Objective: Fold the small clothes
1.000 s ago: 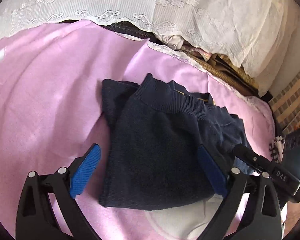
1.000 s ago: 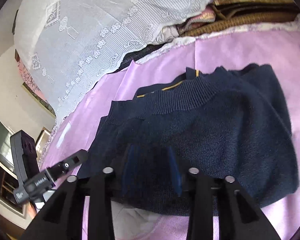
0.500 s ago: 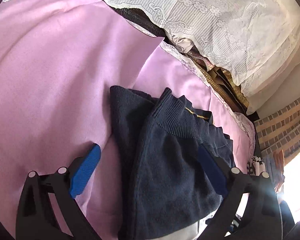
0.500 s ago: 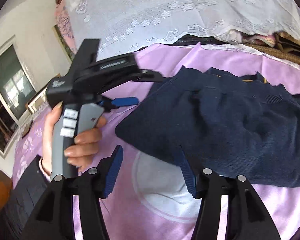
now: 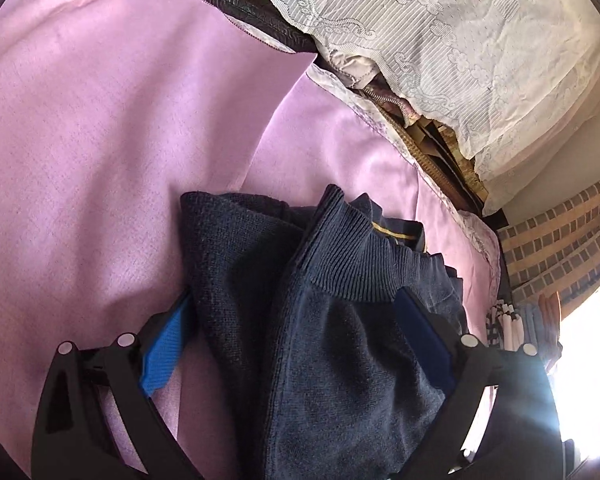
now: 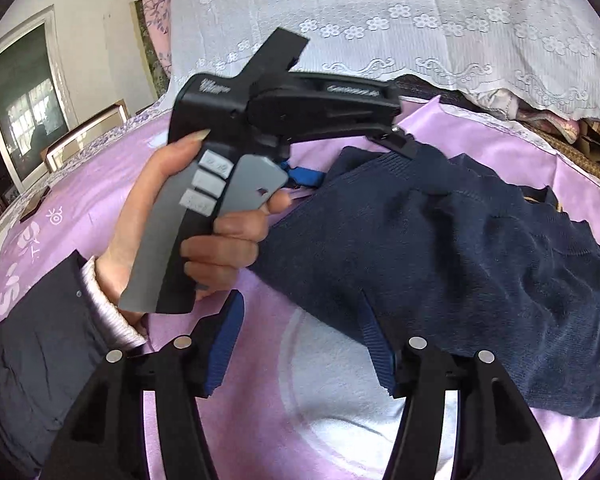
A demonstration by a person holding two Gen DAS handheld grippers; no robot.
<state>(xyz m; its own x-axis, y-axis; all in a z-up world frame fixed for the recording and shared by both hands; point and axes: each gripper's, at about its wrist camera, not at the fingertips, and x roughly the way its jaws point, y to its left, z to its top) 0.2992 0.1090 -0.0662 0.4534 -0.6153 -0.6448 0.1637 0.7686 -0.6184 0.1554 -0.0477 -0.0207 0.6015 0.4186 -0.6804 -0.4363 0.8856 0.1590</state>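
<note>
1. Now the navy sweater (image 5: 332, 344) lies folded on the lilac bedsheet (image 5: 100, 120), its ribbed hem bunched up ahead of the left gripper (image 5: 296, 332).
2. That gripper's jaws stand wide apart, with the knit lying between them; its left blue pad (image 5: 164, 352) sits just beside the fabric's edge, and whether either pad presses in I cannot tell.
3. Seen from the right wrist, a hand (image 6: 204, 224) grips the left gripper's grey handle, above and left of the right gripper (image 6: 300, 344).
4. The right gripper's jaws have just been opening and stand parted over bare sheet (nothing lies between them), the sweater's near edge just beyond its right-hand pad (image 6: 376, 352).
5. Beyond both grippers a white lace cover (image 6: 420, 20) drapes over stacked bedding.
</note>
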